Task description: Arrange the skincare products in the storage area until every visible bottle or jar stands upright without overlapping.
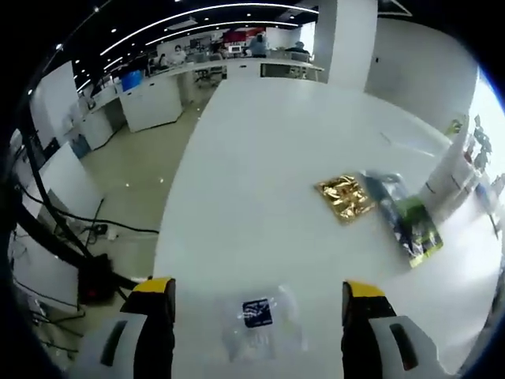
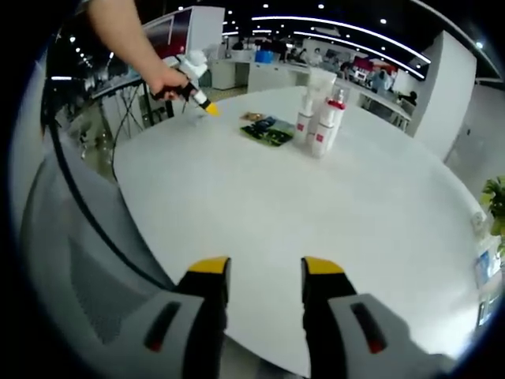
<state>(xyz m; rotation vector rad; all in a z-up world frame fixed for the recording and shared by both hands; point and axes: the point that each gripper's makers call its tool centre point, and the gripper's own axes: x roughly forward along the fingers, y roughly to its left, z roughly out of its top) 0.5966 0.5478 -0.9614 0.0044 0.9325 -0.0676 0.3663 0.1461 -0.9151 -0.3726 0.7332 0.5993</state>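
Observation:
A cluster of white bottles (image 2: 319, 118) with red labels stands upright at the far side of the round white table (image 2: 316, 213); the bottles (image 1: 451, 178) also stand at the right edge of the left gripper view. Beside them lie a gold sachet (image 1: 345, 197) and a dark green packet (image 1: 409, 219); the packets (image 2: 268, 130) lie left of the bottles. A clear sachet (image 1: 260, 317) with a blue label lies flat between the jaws of my open left gripper (image 1: 260, 290). My right gripper (image 2: 264, 268) is open over bare table near the front edge, holding nothing. The left gripper (image 2: 193, 87) is held by a hand at the table's far left.
A grey mesh chair (image 2: 79, 260) stands against the table's near left edge. The table edge (image 1: 177, 205) drops to a floor with cables and desks beyond. A potted plant (image 2: 493, 205) and small items (image 2: 485, 268) sit at the right.

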